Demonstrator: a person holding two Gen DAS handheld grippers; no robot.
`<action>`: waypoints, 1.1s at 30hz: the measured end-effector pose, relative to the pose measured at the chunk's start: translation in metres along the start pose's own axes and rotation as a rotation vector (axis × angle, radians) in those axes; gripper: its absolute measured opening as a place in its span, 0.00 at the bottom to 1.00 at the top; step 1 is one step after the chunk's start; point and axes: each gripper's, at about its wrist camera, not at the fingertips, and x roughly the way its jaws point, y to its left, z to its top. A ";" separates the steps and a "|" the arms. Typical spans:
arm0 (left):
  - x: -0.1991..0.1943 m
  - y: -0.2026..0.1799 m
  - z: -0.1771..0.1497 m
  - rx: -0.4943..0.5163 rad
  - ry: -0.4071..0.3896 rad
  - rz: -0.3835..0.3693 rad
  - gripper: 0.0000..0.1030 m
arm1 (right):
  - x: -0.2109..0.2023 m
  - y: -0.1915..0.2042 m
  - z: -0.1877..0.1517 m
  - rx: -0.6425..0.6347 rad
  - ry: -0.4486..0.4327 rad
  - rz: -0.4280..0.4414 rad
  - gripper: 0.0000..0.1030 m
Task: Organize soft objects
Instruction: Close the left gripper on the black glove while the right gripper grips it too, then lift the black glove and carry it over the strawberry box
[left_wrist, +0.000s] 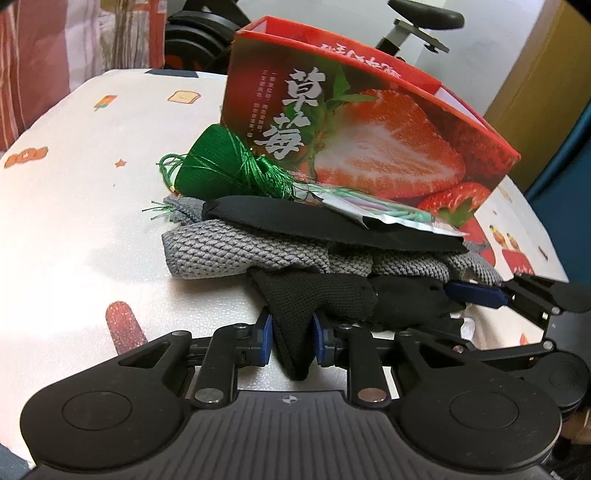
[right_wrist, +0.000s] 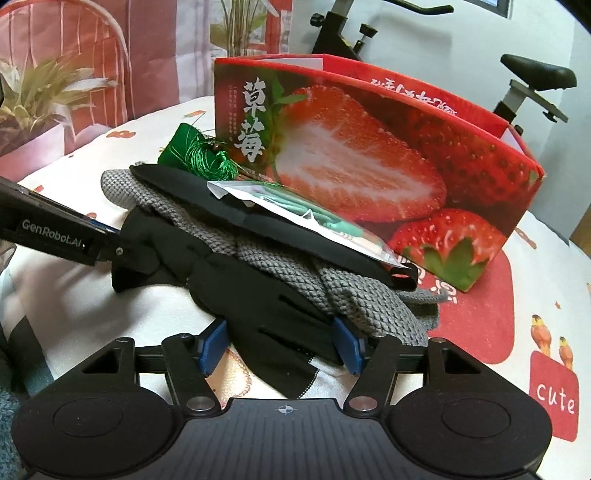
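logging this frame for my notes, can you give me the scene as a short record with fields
surface: patterned cloth
container: open strawberry box, upright behind the pile
pile: grey knit cloth, black pad, plastic packet, green pouch
left gripper: shut on black cloth
right gripper: straddles black cloth, grip unclear

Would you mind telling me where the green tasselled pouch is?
In both views, the green tasselled pouch lies against the strawberry box's left corner, behind the grey knit cloth.
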 end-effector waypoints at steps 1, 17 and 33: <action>0.000 0.001 0.000 -0.007 -0.001 -0.003 0.24 | 0.000 0.000 0.000 0.001 0.002 0.000 0.56; 0.000 0.000 0.000 -0.004 -0.006 0.000 0.22 | -0.005 -0.001 -0.004 -0.004 -0.017 0.029 0.36; -0.035 -0.006 0.010 0.016 -0.139 0.017 0.16 | -0.044 -0.004 0.017 0.022 -0.206 0.125 0.11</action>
